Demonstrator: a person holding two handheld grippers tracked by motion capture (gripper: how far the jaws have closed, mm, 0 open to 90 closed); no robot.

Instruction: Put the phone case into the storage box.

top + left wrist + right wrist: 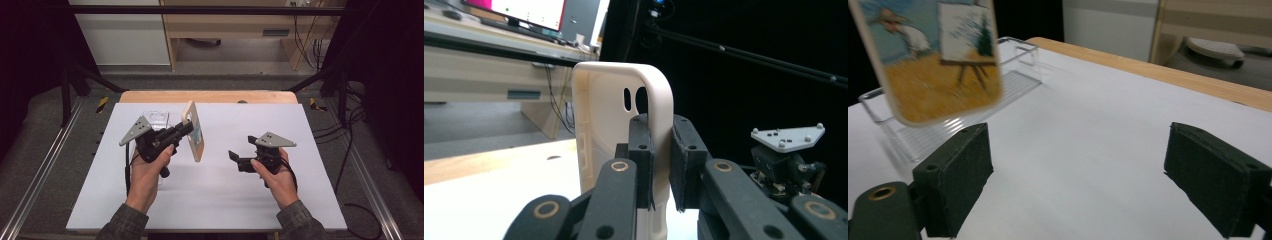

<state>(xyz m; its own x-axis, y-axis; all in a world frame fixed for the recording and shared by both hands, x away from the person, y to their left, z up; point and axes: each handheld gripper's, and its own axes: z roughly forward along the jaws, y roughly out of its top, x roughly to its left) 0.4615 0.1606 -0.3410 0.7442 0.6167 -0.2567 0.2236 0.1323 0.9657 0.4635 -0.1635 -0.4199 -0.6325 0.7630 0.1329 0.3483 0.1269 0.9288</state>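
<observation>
My left gripper (pixel 186 128) is shut on a cream phone case (pixel 194 131) and holds it upright above the white table (pixel 215 200). In the left gripper view the case (pixel 611 120) shows its inner side with the camera holes, its side wall pinched between the pads (pixel 642 160). In the right gripper view the case (pixel 928 55) shows a painted picture on its back, up at the left. My right gripper (pixel 241 148) hangs over the table to the right of the case, open, nothing between its pads (pixel 955 175). The right gripper (pixel 786 155) is also seen from the left one.
A clear plastic tray (pixel 156 118) lies on the table behind the left gripper; in the right gripper view the tray (pixel 948 120) sits below the case. The table's wooden far edge (pixel 207 96) borders the floor, with a wooden desk (pixel 240 30) beyond. Metal rails run along both sides.
</observation>
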